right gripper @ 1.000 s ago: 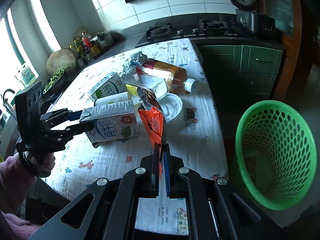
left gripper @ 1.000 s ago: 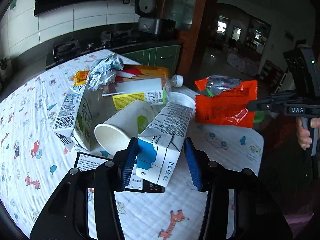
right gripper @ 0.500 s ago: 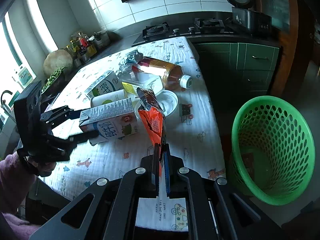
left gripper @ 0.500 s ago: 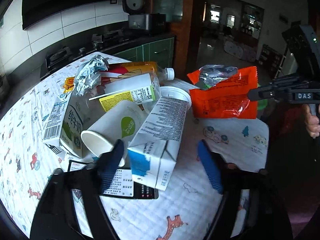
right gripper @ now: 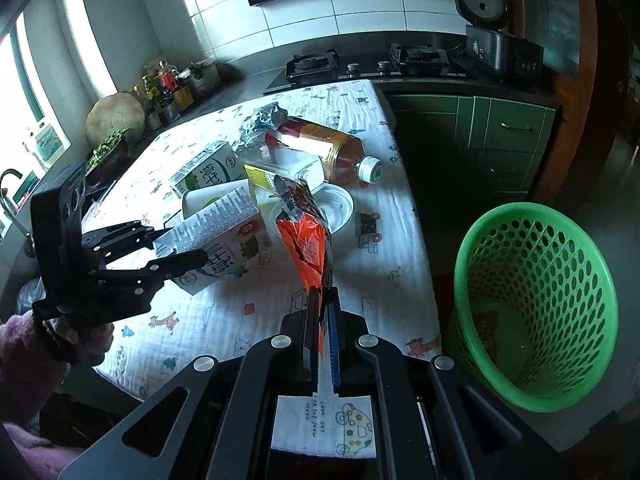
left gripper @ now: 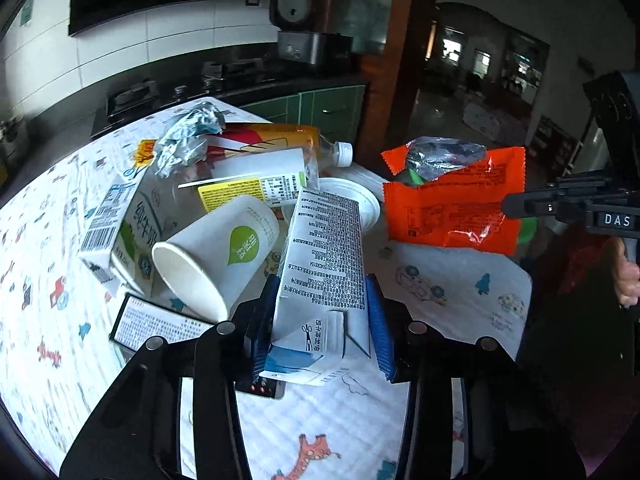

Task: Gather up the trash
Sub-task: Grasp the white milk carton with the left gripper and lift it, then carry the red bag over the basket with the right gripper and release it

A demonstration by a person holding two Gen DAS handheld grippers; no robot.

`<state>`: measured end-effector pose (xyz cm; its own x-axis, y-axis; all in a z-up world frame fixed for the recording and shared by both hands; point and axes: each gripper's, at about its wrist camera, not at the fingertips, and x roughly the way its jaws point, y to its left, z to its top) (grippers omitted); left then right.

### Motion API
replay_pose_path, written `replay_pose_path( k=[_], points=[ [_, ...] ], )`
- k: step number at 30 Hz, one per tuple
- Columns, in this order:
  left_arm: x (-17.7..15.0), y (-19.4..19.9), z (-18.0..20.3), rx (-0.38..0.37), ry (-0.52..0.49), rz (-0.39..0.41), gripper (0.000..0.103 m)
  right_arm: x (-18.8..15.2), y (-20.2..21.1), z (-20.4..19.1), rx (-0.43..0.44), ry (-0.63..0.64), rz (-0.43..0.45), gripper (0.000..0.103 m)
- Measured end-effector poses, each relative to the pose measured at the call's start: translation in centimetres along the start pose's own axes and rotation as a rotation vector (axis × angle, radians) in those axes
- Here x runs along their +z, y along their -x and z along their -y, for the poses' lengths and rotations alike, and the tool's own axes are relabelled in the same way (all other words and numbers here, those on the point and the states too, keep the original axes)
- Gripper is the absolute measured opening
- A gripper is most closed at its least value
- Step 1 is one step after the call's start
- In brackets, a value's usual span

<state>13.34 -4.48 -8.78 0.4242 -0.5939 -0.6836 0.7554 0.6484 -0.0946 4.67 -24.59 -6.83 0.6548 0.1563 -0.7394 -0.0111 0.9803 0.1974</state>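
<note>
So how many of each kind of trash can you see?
Milk cartons: 2
Bottles: 2
Paper cup: 1
Orange wrapper: 1
Foil wad: 1
White lid: 1
Flat black box: 1
Total: 9

Both grippers matte black, angular linkage arms, silver round screw heads at pivots. Left gripper [left gripper: 320, 320]: blue ribbed finger pads [left gripper: 380, 330]. Right gripper [right gripper: 324, 320]: same blue pads; white "DAS" label on its body. Left hand [right gripper: 86, 334]: bare skin, fuzzy pink sleeve [right gripper: 24, 364].
</note>
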Motion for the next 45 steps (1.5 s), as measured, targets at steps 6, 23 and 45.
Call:
replay_pose_path(
  k=[6, 23, 45],
  points=[
    [-0.7, 1.2, 0.6, 0.023, 0.038, 0.004, 0.041, 0.0, 0.6, 0.4, -0.016, -0.005, 0.013, 0.005],
    [-0.8, 3.8, 2.0, 0.039, 0.102, 0.069, 0.041, -0.6, 1.8, 2.0, -0.082, 0.018, 0.025, 0.005],
    [-1.7, 5.2, 1.6, 0.073, 0.156, 0.084, 0.040, 0.0, 0.8, 0.4, -0.028, 0.071, 0.015, 0.005]
  ],
)
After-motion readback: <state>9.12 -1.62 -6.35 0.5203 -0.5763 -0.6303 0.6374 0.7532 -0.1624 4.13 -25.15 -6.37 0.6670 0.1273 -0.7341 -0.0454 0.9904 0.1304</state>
